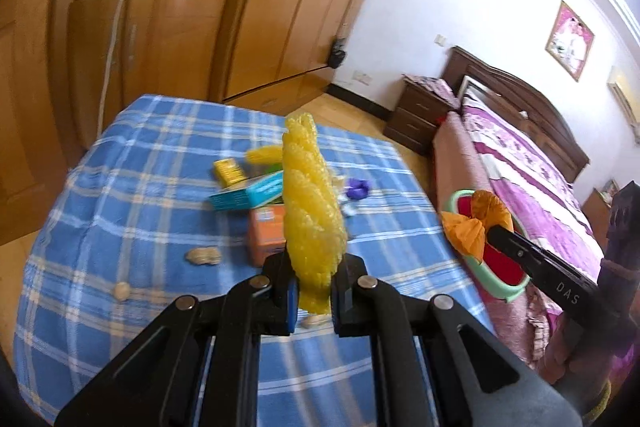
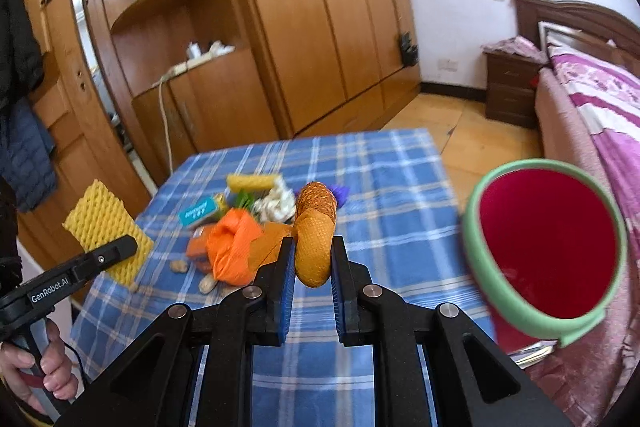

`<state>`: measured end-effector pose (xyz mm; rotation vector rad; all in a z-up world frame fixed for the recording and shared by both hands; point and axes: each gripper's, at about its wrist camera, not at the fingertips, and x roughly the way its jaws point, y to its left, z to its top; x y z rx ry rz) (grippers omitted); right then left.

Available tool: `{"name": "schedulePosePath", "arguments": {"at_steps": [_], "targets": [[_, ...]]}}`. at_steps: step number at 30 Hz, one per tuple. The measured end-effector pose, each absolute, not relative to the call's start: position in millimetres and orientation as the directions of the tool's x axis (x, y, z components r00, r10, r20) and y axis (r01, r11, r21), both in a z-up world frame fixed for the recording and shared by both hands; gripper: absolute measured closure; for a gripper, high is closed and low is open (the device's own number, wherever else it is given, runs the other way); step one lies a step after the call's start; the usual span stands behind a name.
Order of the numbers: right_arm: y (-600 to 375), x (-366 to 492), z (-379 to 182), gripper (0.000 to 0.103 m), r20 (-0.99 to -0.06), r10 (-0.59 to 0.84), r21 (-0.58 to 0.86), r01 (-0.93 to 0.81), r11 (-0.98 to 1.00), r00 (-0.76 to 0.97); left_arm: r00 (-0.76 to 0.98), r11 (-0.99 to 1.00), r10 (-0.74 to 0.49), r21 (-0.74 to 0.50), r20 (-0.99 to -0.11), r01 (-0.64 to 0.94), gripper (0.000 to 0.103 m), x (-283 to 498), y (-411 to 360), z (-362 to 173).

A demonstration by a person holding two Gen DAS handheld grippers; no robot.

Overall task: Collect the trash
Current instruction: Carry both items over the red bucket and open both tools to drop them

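Observation:
My left gripper (image 1: 314, 291) is shut on a yellow foam fruit net (image 1: 310, 203) and holds it upright above the blue plaid table (image 1: 140, 155). It also shows in the right wrist view (image 2: 106, 231). My right gripper (image 2: 313, 263) is shut on an orange mesh net (image 2: 314, 239), seen in the left wrist view (image 1: 476, 223) near the bin. The red bin with a green rim (image 2: 544, 247) stands right of the table, beside the bed. More trash lies mid-table: a teal box (image 1: 256, 193), an orange box (image 1: 266, 231), an orange bag (image 2: 234, 247), peanut shells (image 1: 202, 255).
A bed with a purple cover (image 1: 532, 179) runs along the right. Wooden wardrobes (image 2: 320, 27) and a nightstand (image 1: 420, 115) stand behind the table. A second yellow net (image 2: 250, 183), a purple wrapper (image 1: 358, 189) and white scraps (image 2: 274, 207) lie on the table.

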<state>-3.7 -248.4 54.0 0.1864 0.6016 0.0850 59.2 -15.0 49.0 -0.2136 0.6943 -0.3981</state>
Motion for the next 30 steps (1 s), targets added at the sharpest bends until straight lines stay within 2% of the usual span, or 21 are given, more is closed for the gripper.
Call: {"name": "schedulePosePath", "arguments": {"at_steps": [13,22,30], "targets": [[-325,-48,81,0.087,-0.495,-0.043,0.193,0.157,0.969,0.868,0.603,0.817,-0.565,-0.277,-0.563,0.506,0.092,58,-120,77],[-387,-63,64,0.087,-0.514,-0.117,0.242,0.274,0.931,0.85,0.501,0.736,-0.628,-0.245,-0.596,0.631,0.092,68,-209,70],[-436,-62,37,0.087,-0.568,-0.159,0.272,0.367,0.89,0.808,0.419,0.687,-0.638,-0.231,-0.646,0.689,0.092,81,-275,47]]}}
